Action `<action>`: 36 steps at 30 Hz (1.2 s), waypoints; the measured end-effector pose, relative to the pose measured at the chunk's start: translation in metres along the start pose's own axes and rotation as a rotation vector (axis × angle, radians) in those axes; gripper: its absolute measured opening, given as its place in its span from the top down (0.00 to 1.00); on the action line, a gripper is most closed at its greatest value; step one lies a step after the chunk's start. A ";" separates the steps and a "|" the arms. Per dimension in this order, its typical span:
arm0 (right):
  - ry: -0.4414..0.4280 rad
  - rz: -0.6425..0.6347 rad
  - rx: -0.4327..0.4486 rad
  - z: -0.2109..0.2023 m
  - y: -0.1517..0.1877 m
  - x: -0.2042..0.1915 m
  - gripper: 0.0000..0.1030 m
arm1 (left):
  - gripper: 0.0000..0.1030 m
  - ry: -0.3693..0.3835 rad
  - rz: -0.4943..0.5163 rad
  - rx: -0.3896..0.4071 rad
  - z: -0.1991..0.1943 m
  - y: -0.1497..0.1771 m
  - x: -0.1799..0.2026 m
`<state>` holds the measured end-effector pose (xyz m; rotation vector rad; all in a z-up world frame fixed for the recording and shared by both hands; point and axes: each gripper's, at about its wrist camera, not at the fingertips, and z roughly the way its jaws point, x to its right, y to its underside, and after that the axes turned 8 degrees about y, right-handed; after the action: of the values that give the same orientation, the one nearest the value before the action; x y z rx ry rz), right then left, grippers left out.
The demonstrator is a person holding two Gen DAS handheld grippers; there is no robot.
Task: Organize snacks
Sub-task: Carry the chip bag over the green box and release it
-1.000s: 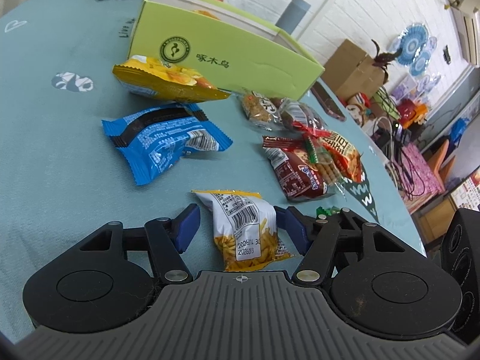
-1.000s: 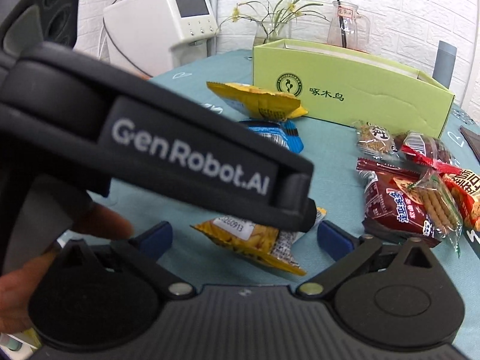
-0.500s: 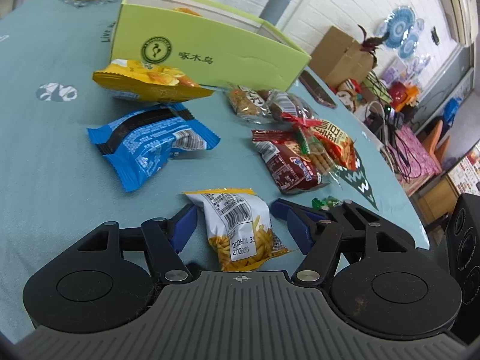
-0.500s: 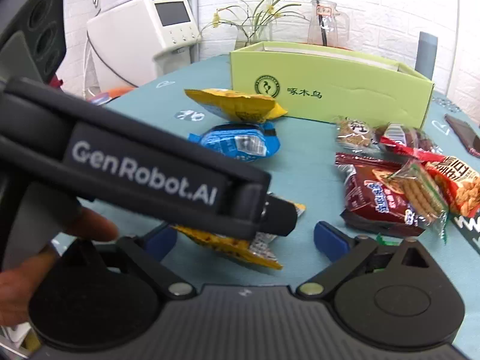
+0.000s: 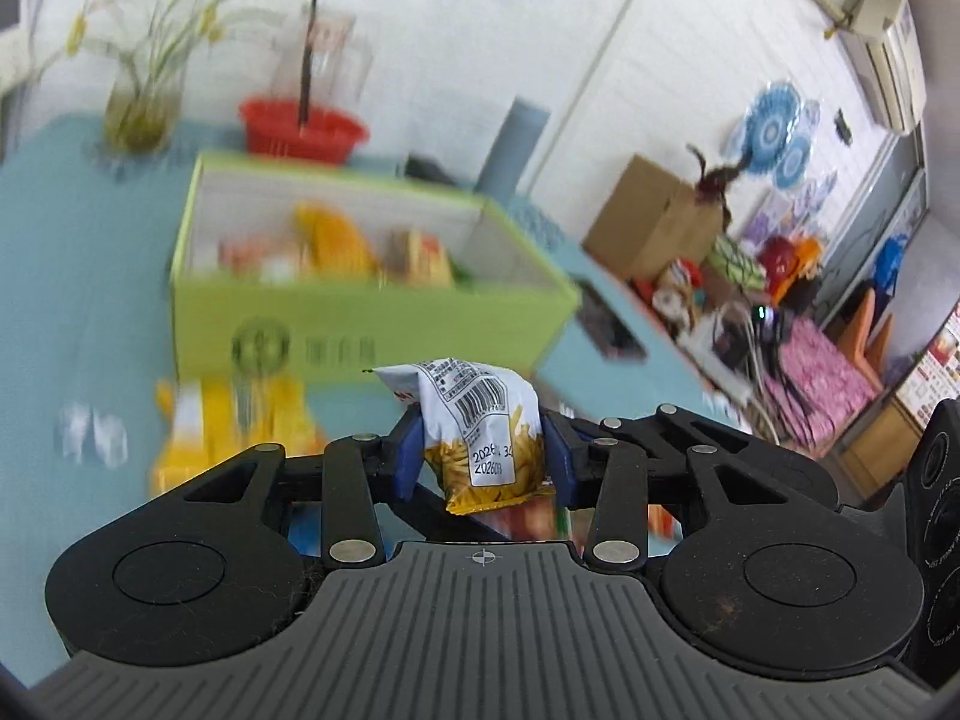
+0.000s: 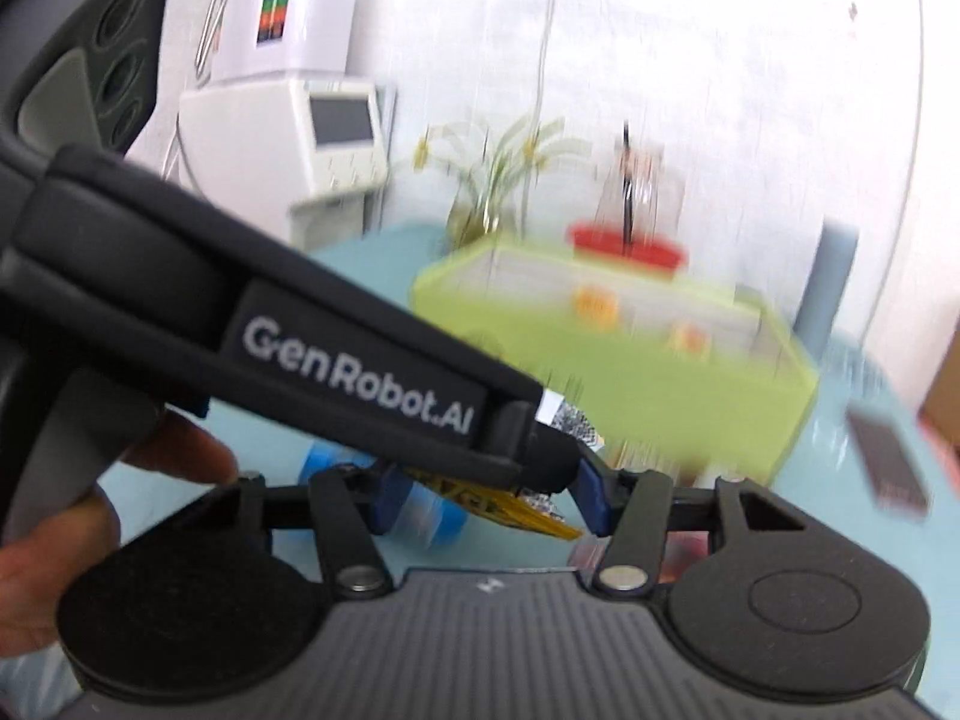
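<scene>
A small yellow-and-white snack packet (image 5: 480,420) with a barcode hangs above the teal table, pinched between the blue pads of my left gripper (image 5: 483,456), whose jaws are closing. In the right wrist view the left gripper's black body (image 6: 336,360) crosses from the left. Below its tip shows the packet's yellow end (image 6: 540,516). My right gripper (image 6: 492,498) is closing around that packet and tip, its pads against the packet's ends. Behind stands the open green box (image 5: 360,324) with several snacks inside, also blurred in the right wrist view (image 6: 630,372).
A yellow packet (image 5: 240,420) lies on the table in front of the box. Behind the box are a red basket (image 5: 300,126), a vase of plants (image 5: 144,102) and a grey cylinder (image 5: 516,144). A dark phone (image 6: 888,468) lies at the right. A hand (image 6: 60,540) holds the left gripper.
Both grippers have closed in on the barcode packet and risen with it off the table. The box's inside now shows from above, and both views are blurred.
</scene>
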<state>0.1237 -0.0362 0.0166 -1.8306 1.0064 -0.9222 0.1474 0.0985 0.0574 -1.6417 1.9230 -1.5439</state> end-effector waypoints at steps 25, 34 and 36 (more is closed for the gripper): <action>-0.108 -0.006 0.071 0.084 -0.044 0.007 0.09 | 0.47 -0.142 -0.012 0.143 0.003 -0.081 -0.097; -0.258 0.092 -0.134 0.063 0.013 -0.034 0.09 | 0.49 -0.200 -0.140 -0.042 -0.008 -0.013 -0.104; -0.279 0.112 -0.178 0.076 0.015 -0.038 0.09 | 0.52 -0.163 -0.180 -0.087 0.003 -0.004 -0.112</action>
<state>0.1703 0.0167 -0.0334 -1.9626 1.0274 -0.5054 0.1940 0.1882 0.0080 -1.9596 1.8254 -1.3529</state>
